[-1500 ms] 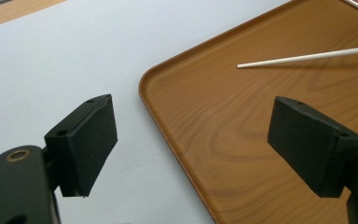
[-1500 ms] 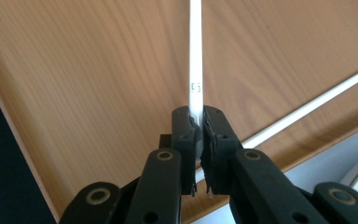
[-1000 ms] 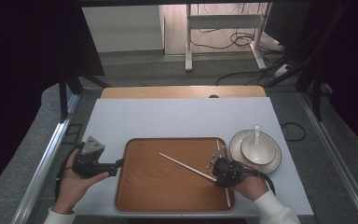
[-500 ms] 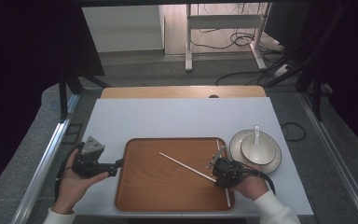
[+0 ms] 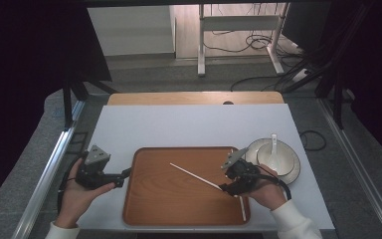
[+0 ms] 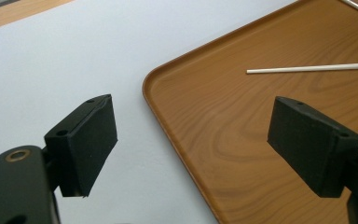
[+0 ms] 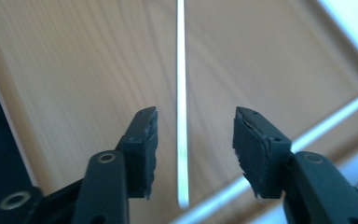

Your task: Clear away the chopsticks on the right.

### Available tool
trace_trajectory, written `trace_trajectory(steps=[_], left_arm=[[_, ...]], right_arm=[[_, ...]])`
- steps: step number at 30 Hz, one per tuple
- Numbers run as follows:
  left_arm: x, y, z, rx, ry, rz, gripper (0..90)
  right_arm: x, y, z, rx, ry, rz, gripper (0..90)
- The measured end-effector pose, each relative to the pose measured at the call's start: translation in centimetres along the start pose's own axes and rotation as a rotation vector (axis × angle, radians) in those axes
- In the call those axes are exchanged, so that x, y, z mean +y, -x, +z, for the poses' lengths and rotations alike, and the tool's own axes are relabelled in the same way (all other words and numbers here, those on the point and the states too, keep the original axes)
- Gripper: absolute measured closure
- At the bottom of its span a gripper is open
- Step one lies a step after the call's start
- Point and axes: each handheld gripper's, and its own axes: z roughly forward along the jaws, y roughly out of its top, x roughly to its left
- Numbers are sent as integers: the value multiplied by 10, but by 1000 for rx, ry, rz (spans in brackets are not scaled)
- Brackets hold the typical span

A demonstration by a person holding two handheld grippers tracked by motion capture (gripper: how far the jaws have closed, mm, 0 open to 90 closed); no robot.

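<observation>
- One white chopstick is seen lying flat on the wooden tray, between the jaws of the right gripper; these have just been opening and press on nothing.
- A second chopstick lies by the tray's right rim.
- The left gripper is held wide open and empty over the tray's left edge.
- Placement is judged done; the bowl and spoon remain off the tray.

Overhead camera facing forward-down; two close gripper cameras, shared tray
</observation>
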Motion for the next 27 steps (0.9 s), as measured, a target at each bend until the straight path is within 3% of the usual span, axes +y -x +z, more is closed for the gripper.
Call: trace_trajectory(steps=[3,6,11,13,15,22,27], left_arm=[[0,1,1,-3,-1,2,150],[0,0,1,-4,-1,3,150],[-2,-2,0,0,0,-4,150],[-3,-3,-1,-1,1,-6,150],[-3,-4,-2,0,3,-9,150],[-3,-4,-4,1,6,-9,150],[-4,-5,-3,2,5,-10,150]], right_arm=[[16,-4,10,39,33,33,463],[34,-8,27,57,25,27,484],[58,-6,54,144,20,31,739],[66,-5,62,144,15,29,844],[71,-6,70,148,-6,16,891],[81,-6,94,100,-58,10,896],[77,1,99,87,-68,47,897]])
